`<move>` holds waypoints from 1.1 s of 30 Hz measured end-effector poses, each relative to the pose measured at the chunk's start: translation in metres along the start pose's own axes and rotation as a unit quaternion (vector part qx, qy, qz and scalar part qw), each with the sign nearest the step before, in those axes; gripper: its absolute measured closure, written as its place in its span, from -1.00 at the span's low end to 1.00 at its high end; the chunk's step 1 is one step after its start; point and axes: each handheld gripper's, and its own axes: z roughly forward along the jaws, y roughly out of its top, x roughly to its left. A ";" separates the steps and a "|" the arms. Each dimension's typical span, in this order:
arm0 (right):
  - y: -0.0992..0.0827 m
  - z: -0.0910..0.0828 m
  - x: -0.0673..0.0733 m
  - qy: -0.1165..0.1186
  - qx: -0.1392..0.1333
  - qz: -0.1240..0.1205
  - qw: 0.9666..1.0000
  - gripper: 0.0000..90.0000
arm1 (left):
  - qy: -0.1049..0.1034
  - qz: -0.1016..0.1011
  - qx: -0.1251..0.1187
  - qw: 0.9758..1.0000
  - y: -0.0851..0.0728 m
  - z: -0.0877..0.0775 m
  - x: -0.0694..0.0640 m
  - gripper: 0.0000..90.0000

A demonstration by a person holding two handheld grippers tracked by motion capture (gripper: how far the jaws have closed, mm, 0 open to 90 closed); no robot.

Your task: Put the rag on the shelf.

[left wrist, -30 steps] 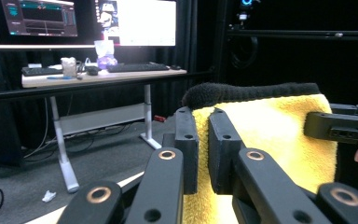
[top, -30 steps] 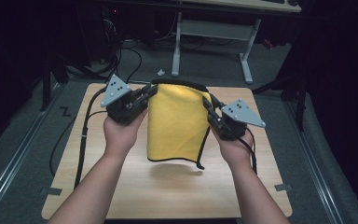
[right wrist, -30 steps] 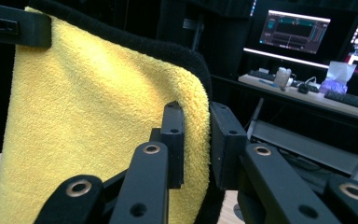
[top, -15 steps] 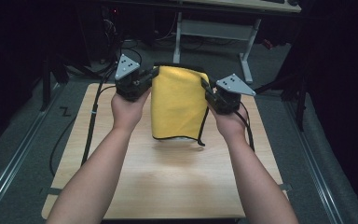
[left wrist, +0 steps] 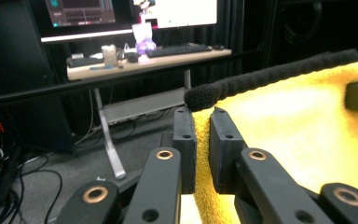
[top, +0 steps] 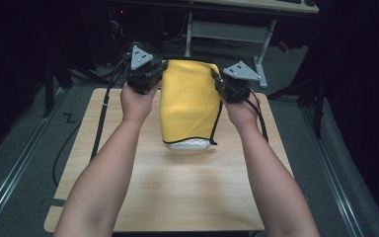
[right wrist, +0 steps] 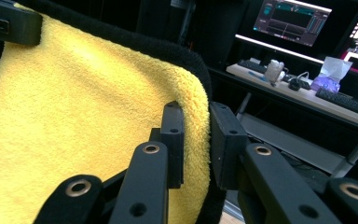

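Yellow terry cloth with black edging [top: 190, 103] lifted over far half of light wooden table [top: 177, 192], hanging doubled. Left gripper [top: 154, 79] clamped on top-left corner, right gripper [top: 219, 84] clamped on top-right corner. Held apart, top edge taut; probably for flat lay-down or fold.

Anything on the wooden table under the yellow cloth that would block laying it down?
Nothing visible: the yellow, black-edged terry cloth hangs from the left gripper and right gripper over bare light wooden tabletop.
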 end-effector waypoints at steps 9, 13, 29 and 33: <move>-0.021 0.016 0.003 0.020 0.042 -0.016 0.999 0.74 | 0.002 -0.006 0.075 0.997 -0.029 0.015 0.007 0.86; -0.032 0.022 0.003 0.027 0.071 -0.019 0.997 0.73 | -0.002 -0.012 0.092 0.996 -0.043 0.018 0.006 0.86; -0.069 0.028 0.002 0.040 0.109 -0.002 0.993 0.74 | -0.034 -0.031 0.150 0.988 -0.090 0.026 0.008 0.88; -0.075 0.029 -0.003 0.064 0.106 0.031 0.992 0.73 | -0.043 -0.040 0.153 0.986 -0.097 0.026 0.010 0.88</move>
